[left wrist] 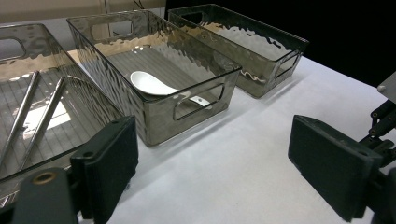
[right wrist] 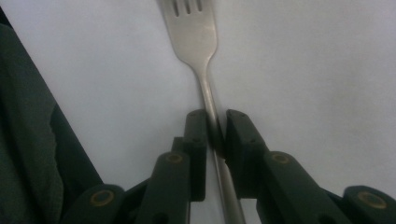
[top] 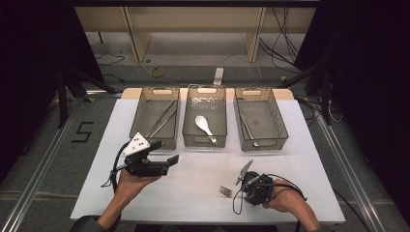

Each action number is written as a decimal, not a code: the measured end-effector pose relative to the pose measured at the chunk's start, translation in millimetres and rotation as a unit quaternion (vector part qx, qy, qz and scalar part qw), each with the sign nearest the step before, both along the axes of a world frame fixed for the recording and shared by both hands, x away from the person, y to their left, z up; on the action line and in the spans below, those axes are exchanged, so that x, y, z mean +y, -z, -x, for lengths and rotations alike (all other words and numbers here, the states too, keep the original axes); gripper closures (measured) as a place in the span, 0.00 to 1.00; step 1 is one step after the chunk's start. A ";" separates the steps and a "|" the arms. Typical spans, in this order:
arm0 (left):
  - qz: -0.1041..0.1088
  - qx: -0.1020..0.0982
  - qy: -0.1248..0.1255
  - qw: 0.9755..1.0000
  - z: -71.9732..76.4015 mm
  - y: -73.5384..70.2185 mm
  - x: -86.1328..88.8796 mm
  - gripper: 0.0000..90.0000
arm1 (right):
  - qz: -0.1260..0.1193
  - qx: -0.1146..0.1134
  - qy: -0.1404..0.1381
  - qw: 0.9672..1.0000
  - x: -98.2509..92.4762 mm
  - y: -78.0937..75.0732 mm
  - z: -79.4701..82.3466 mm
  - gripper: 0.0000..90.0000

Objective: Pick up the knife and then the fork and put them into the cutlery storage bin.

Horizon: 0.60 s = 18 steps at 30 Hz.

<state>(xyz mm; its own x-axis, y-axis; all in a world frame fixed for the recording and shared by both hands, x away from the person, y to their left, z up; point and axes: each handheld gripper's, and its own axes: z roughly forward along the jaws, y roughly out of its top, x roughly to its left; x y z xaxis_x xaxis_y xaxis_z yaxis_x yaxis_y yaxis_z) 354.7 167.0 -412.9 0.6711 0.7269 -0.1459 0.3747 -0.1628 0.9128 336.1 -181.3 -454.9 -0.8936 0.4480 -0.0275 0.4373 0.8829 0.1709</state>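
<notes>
A metal fork (top: pixel 225 191) (right wrist: pixel 194 28) lies on the white table near the front right, tines pointing left in the high view. My right gripper (top: pixel 239 189) (right wrist: pixel 215 123) is low over the table and shut on the fork's handle, its black pads pressed against both sides. My left gripper (top: pixel 170 159) (left wrist: pixel 212 158) is held above the table at front left. It stands wide open with nothing between its jaws and faces the middle bin (left wrist: pixel 159 121).
Three clear bins stand in a row at the back. The left bin (top: pixel 137 111) holds long metal sticks (left wrist: pixel 28 112). A white spoon (top: pixel 203 124) (left wrist: pixel 149 84) lies in the middle bin (top: pixel 206 90). The right bin (top: pixel 279 121) holds a metal utensil (top: pixel 249 131).
</notes>
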 end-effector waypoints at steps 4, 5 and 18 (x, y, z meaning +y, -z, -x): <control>0.000 0.000 0.000 1.000 -0.1 0.0 0.0 0.17 | 0.000 0.001 -0.006 1.000 0.8 0.1 1.0 0.93; 0.000 0.000 0.000 1.000 -0.1 0.0 0.0 0.17 | 0.001 0.001 -0.007 1.000 0.9 0.1 1.2 0.94; -0.001 0.000 0.000 1.000 -0.2 0.1 0.0 0.17 | 0.000 -0.026 -0.009 1.000 1.7 -2.6 0.7 0.95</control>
<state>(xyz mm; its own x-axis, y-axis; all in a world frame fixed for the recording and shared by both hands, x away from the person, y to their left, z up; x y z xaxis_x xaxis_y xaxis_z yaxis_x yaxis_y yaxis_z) 354.9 167.0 -413.0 0.6712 0.7271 -0.1441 0.3752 -0.1655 0.9121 335.4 -179.6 -452.4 -0.8990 0.4317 -0.0733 0.4118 0.8905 0.1936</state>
